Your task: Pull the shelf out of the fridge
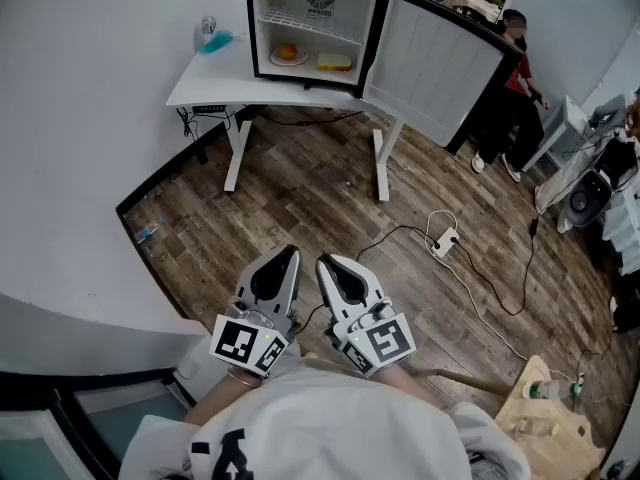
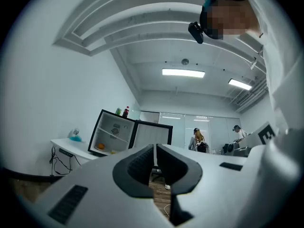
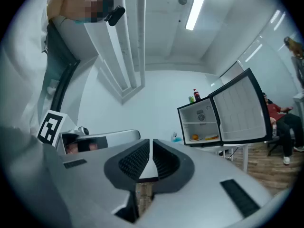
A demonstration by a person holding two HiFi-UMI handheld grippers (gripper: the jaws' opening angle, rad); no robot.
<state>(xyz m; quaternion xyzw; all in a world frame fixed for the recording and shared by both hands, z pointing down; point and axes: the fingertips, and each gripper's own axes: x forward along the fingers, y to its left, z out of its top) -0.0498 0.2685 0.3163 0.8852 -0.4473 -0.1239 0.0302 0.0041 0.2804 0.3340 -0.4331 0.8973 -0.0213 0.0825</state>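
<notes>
A black mini fridge (image 1: pixel 310 28) stands on a white table (image 1: pixel 215 83) across the room, its door (image 1: pixel 430 63) swung open to the right. Inside, a white wire shelf (image 1: pixel 308 24) sits at mid height above a plate with an orange (image 1: pixel 286 54) and a yellow item (image 1: pixel 335 62). Both grippers are held close to my body, far from the fridge. The left gripper (image 1: pixel 288 256) and the right gripper (image 1: pixel 326 264) are shut with nothing in them. The fridge (image 2: pixel 114 132) and its shelf (image 2: pixel 113 135) show small past the left gripper (image 2: pixel 155 148). Beyond the right gripper (image 3: pixel 151 144) are the fridge (image 3: pixel 209 122) and shelf (image 3: pixel 199 123).
Wood floor lies between me and the table. A power strip (image 1: pixel 445 240) with trailing cables lies on it to the right. A person in red (image 1: pixel 515 78) stands behind the fridge door. A wooden table with a bottle (image 1: pixel 545 408) is at the lower right. Bottles (image 3: pixel 194 95) stand on the fridge.
</notes>
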